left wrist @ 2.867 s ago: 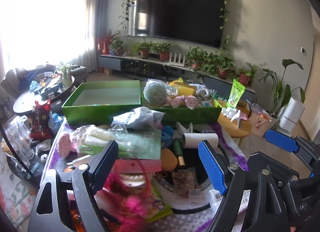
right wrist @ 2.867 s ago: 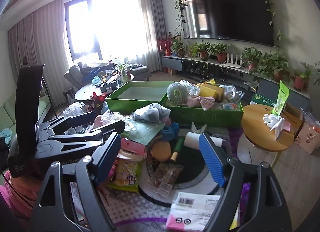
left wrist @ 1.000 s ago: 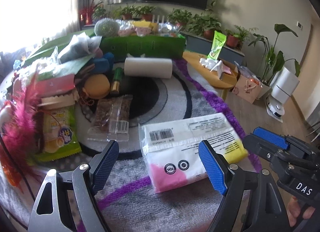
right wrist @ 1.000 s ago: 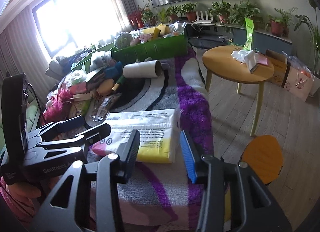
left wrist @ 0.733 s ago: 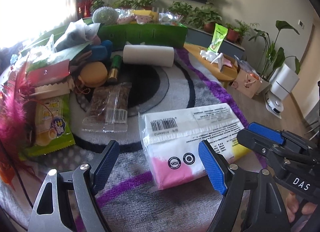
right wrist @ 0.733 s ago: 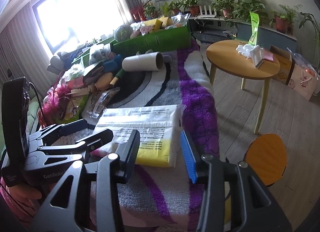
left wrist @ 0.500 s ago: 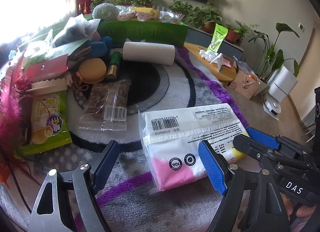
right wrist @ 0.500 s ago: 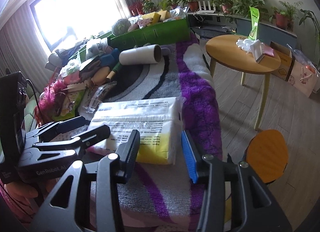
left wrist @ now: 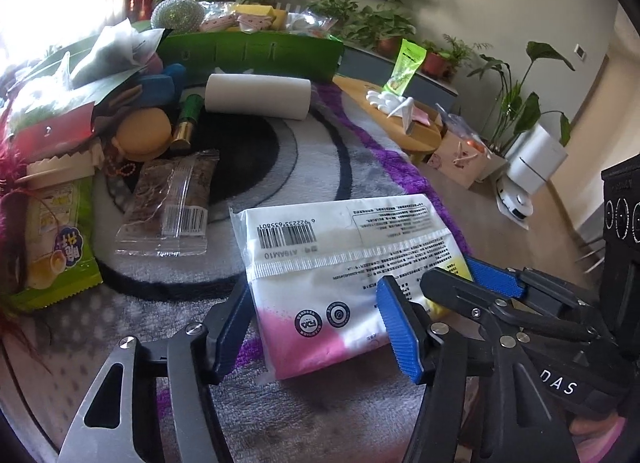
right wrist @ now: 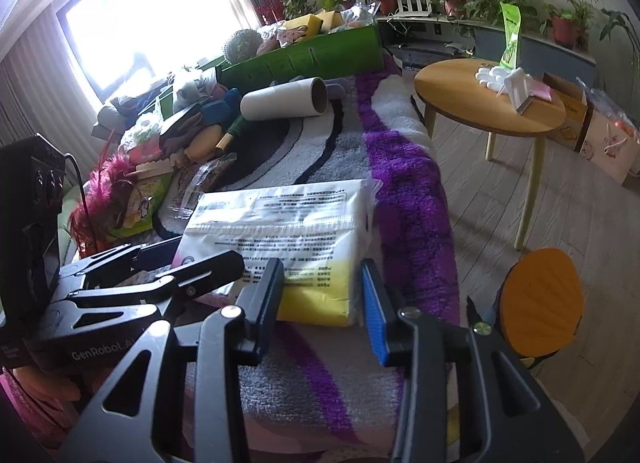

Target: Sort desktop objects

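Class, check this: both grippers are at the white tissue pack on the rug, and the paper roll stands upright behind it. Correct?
Not quite. The paper roll lies on its side, as the right wrist view shows. Both the left gripper and right gripper are at the tissue pack on the rug.

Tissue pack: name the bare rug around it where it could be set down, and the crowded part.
Bare rug lies between the tissue pack and the paper roll, and on the purple band toward the round table. The left side is crowded: snack bag, green packet, orange case and more, piled close.
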`<state>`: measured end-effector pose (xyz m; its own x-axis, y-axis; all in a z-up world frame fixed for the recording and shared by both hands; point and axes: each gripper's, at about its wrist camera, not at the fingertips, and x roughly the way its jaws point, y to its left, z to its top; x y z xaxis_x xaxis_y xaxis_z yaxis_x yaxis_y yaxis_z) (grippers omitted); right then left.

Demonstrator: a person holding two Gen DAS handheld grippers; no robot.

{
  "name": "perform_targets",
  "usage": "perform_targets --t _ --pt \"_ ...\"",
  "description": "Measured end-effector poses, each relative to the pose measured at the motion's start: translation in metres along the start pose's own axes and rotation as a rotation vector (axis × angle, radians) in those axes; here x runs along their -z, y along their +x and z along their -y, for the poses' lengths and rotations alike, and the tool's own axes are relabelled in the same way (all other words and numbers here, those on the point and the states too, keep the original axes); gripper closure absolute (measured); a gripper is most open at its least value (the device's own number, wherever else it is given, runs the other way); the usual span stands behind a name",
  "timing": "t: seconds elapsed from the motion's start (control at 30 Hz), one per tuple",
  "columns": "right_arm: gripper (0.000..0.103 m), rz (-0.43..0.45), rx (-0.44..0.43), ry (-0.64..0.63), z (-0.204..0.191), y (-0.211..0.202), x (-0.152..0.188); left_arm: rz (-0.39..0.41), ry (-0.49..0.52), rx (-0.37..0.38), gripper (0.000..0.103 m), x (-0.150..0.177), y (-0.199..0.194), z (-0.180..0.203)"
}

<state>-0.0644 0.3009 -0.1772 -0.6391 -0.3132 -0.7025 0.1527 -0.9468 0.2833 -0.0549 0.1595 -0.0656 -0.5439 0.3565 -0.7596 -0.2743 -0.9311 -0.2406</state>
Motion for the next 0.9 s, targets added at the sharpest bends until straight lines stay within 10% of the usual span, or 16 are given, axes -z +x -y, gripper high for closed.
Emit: perform_targets --t 0.9 --pt "0.067 0.146 -0.023 -0.056 -0.051 -0.044 -0.023 0.217 0.102 -0.106 0.040 -0.033 -0.073 -0.004"
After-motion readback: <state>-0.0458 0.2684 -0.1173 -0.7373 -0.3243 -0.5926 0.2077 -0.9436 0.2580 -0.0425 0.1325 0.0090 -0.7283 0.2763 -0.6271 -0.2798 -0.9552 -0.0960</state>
